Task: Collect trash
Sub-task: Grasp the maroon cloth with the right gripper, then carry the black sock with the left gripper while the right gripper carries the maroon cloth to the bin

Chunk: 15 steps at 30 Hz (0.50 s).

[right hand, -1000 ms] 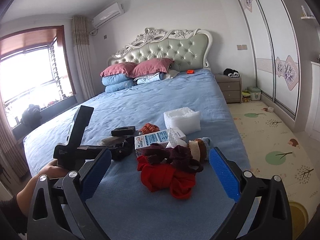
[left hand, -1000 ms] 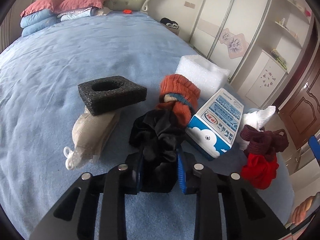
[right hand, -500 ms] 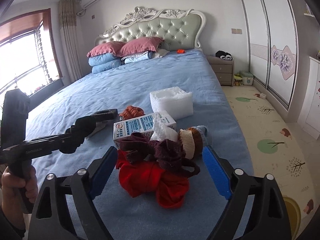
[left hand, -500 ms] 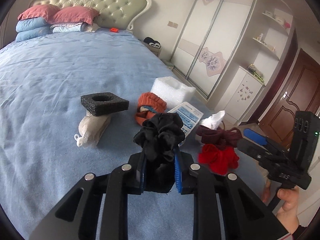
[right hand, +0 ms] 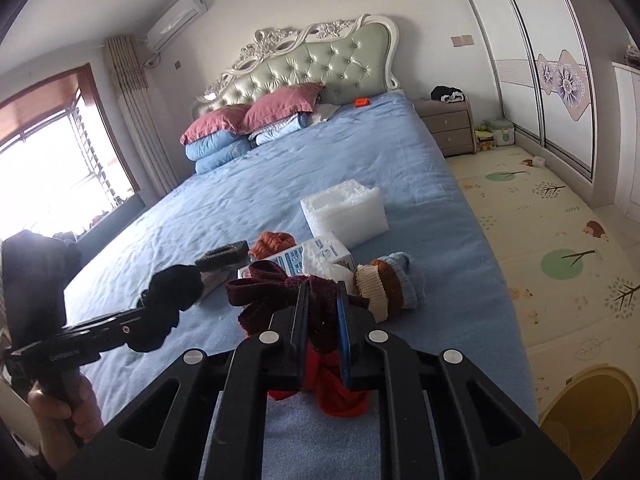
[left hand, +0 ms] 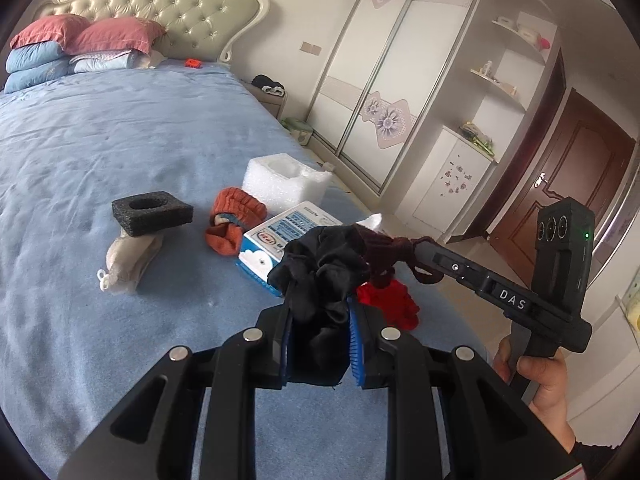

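Left wrist view: left gripper (left hand: 320,322) clamped on a crumpled black cloth bundle (left hand: 320,276), lifted clear of the blue bedspread (left hand: 120,152); lower end of the bundle lost between the blue pads. Behind it, partly masked, a blue-and-white cardboard carton (left hand: 276,236), an orange knitted sock (left hand: 232,220), a white foam packing block (left hand: 280,180) and a black foam square with a round hole (left hand: 150,212) resting on a beige fabric roll (left hand: 128,256). To the right, the right gripper (left hand: 424,252) seen side-on, tips buried in a dark maroon knitted piece (left hand: 384,252); below that a red cloth heap (left hand: 388,304), half covered. Right hand (left hand: 536,376) cut off by the frame edge.

Right wrist view: jaws closed on the maroon piece (right hand: 280,292), which spills out to the left; red heap (right hand: 336,392) mostly hidden under the fingers. Shown here only: a rolled sock in white, brown and pale blue (right hand: 388,284) just right of the pads, a yellow bin (right hand: 588,408) on the floor, cropped at the corner, and a bright window (right hand: 48,168). Left gripper (right hand: 160,312) with its black bundle (right hand: 172,292) blurred; carton (right hand: 320,256) partly masked.
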### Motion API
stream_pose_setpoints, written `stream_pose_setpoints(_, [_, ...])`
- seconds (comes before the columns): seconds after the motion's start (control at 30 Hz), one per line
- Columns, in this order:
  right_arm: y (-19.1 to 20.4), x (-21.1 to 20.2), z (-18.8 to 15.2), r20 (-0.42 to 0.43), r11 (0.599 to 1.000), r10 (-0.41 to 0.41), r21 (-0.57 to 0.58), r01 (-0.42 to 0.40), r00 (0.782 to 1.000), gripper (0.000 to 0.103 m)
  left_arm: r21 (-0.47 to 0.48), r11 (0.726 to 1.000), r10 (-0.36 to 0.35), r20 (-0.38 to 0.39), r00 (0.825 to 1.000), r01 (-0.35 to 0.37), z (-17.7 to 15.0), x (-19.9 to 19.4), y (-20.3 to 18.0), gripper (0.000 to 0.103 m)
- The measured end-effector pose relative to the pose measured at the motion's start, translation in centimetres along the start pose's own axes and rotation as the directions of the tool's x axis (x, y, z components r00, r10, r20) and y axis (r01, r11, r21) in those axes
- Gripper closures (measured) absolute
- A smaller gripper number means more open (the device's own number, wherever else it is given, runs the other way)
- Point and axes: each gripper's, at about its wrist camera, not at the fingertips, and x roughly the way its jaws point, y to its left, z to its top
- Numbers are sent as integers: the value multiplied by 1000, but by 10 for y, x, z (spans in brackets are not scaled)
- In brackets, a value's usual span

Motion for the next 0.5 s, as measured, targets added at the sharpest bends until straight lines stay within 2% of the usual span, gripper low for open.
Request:
stream_pose_setpoints(0.07, [-1,-13,5,29,1000,12,-2,-12,1000,90,10,1000,-14,-2,1000,14,2,2,-10,80])
stream_pose_setpoints(0.23, [-3,-54,14,126,997,-46,-48,53,991,90,60,997,-55,-22,998,57,8,12,-42,80])
stream_pose_setpoints(0.33, [-16,-82,14,199,990,-123,-39,134,972,90,100,992,-78,-42,996,82,10,24,-67,80])
stream_pose_setpoints(0.4, [-29,-101,13,236,987,-149,-20,159,960,90,127,987,-87,-57,995,94,11,35,-86,80])
stream_pose_setpoints(0.5, [-54,-125,8,248,977,-205,3,211,947,90,160,978,-117,-99,988,132,11,57,-116,80])
